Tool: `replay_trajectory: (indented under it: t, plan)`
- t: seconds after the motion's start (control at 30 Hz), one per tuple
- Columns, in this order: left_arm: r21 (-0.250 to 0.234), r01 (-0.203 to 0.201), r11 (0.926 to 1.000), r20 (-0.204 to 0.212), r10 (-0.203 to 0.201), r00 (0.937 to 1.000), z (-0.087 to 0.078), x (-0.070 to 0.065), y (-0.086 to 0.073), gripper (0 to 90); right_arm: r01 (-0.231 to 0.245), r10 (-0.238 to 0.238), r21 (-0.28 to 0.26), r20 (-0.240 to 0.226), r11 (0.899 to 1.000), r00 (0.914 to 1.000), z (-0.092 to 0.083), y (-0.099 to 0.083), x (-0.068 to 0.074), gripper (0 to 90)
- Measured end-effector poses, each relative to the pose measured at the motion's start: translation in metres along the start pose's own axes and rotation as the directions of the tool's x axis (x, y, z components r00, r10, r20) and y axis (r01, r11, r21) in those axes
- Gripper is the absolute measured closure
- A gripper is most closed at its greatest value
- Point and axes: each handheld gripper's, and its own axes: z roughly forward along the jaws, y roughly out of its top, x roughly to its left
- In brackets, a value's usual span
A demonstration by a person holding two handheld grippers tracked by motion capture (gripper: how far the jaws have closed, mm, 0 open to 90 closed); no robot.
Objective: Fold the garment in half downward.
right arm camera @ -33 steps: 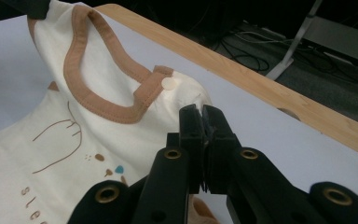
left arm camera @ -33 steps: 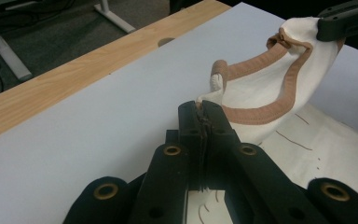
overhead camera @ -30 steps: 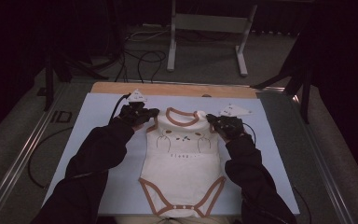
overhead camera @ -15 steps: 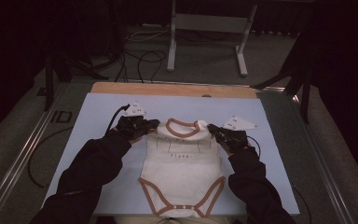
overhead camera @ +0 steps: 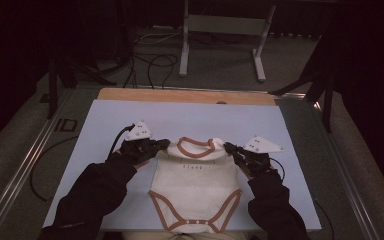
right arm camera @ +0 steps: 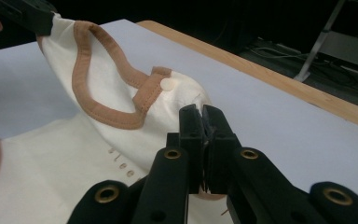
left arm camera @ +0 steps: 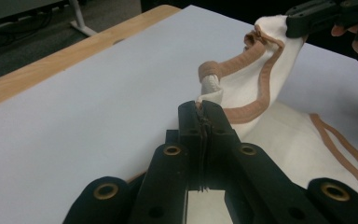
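Observation:
A cream baby bodysuit (overhead camera: 195, 187) with brown trim lies on the pale blue mat (overhead camera: 190, 117), its crotch end toward the person. The top is lifted and folded toward the person, over the body. My left gripper (overhead camera: 161, 146) is shut on the left shoulder of the bodysuit (left arm camera: 242, 79); cloth is pinched between the jaws. At the other shoulder my right gripper (overhead camera: 230, 148) is shut on the bodysuit (right arm camera: 116, 93). The brown neckline (overhead camera: 196, 148) hangs stretched between the two grippers. In the left gripper view my right gripper (left arm camera: 292, 29) holds the far corner.
The mat lies on a wooden table whose far edge (overhead camera: 185, 95) shows beyond it. A metal stand (overhead camera: 222, 37) and cables (overhead camera: 150, 60) are on the floor behind. A metal rail (overhead camera: 25, 170) runs along the left side. Bare mat extends beyond the garment.
Both grippers have moved toward the person with the shoulders in them. The top of the bodysuit has folded down over its body, which hides the printed face.

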Motion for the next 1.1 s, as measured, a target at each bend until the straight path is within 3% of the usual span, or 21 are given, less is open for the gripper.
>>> replay_trajectory:
  t: [0.13,0.5,0.7,0.93,1.1]
  plan:
    - [-0.015,0.015,0.9998,0.017,-0.015,0.9997,-0.008,-0.010,-0.011,89.3,-0.007,0.007,-0.012,-0.021,1.000,0.9997,-0.011,-0.007,0.008,88.3]
    - [-0.020,0.012,0.9997,0.039,-0.011,0.9992,-0.016,-0.033,-0.030,89.3,-0.007,0.007,0.003,-0.046,1.000,0.9989,-0.030,-0.026,0.028,88.2]
    - [0.000,0.009,1.0000,0.060,-0.009,0.9982,-0.018,-0.047,-0.046,89.2,-0.045,0.047,0.024,-0.085,0.999,0.9953,-0.038,-0.043,0.038,88.1]
    - [0.012,0.037,0.9992,0.098,-0.038,0.9945,-0.021,-0.058,-0.067,89.2,-0.047,0.052,0.053,-0.106,0.998,0.9930,-0.043,-0.061,0.053,88.0]
    - [0.026,0.025,0.9994,0.126,-0.028,0.9916,-0.023,-0.068,-0.076,89.1,-0.058,0.067,0.073,-0.126,0.996,0.9898,-0.047,-0.071,0.057,87.8]
